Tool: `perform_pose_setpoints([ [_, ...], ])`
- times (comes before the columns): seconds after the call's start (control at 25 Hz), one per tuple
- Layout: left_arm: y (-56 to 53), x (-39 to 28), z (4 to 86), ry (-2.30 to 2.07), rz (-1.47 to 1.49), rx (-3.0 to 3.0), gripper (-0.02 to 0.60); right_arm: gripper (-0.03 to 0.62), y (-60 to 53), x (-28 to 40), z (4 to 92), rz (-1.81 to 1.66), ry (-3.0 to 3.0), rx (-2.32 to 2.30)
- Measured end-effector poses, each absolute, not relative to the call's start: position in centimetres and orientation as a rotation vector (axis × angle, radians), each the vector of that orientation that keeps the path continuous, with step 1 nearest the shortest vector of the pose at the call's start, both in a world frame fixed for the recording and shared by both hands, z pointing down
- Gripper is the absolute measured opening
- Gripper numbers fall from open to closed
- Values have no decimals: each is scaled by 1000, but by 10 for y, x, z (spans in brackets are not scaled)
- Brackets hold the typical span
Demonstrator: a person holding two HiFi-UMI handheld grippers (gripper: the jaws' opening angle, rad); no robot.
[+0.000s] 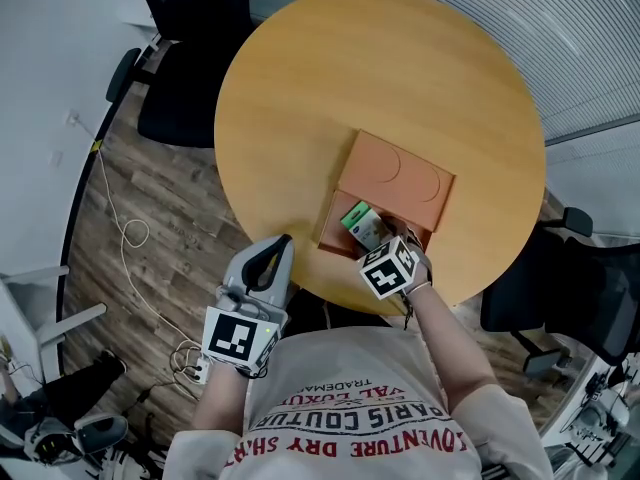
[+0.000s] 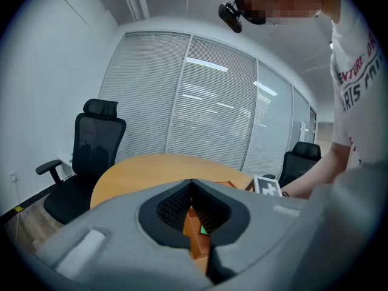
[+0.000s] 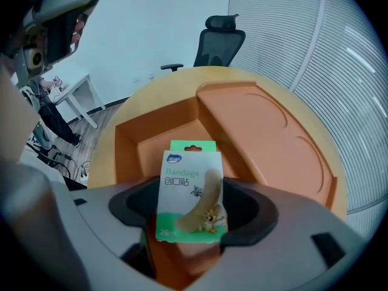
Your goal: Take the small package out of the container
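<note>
The small package (image 3: 189,191), a white and green box of bandages with a cartoon on its front, stands upright between the jaws of the right hand-held gripper (image 3: 193,210), which is clenched on its two sides. In the head view the package (image 1: 361,223) sits over the open near compartment of the container (image 1: 396,176); whether it touches the bottom I cannot tell. The container (image 3: 267,132) is a flat orange box. Its far half is covered by a lid with two round outlines, and its near half is an open, square well. The right hand-held gripper (image 1: 378,240) reaches in from the near rim, with its marker cube just behind.

The container lies on the near right part of a round wooden counter (image 1: 300,88), close to the edge.

The left hand-held gripper (image 1: 284,240) is held off the counter's near edge, well apart from the container. Its jaws are closed tip to tip on nothing, and the left hand-held gripper (image 2: 191,180) points across the counter toward the container.

A black office chair (image 1: 185,88) stands at the counter's far left. A pale cable (image 1: 125,230) trails over the wooden floor (image 1: 150,198).
</note>
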State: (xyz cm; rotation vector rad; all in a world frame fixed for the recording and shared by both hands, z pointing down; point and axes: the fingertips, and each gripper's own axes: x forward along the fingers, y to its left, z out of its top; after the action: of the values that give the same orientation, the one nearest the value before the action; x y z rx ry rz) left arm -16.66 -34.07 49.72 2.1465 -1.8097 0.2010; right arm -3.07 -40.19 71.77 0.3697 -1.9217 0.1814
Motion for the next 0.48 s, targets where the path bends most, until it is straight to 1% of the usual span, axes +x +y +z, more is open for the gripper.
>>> perform_pose_setpoints([
  [0.48,-323,-162,482,-1819,203,2180,9,333,-394,-30,675,80,-1979,324],
])
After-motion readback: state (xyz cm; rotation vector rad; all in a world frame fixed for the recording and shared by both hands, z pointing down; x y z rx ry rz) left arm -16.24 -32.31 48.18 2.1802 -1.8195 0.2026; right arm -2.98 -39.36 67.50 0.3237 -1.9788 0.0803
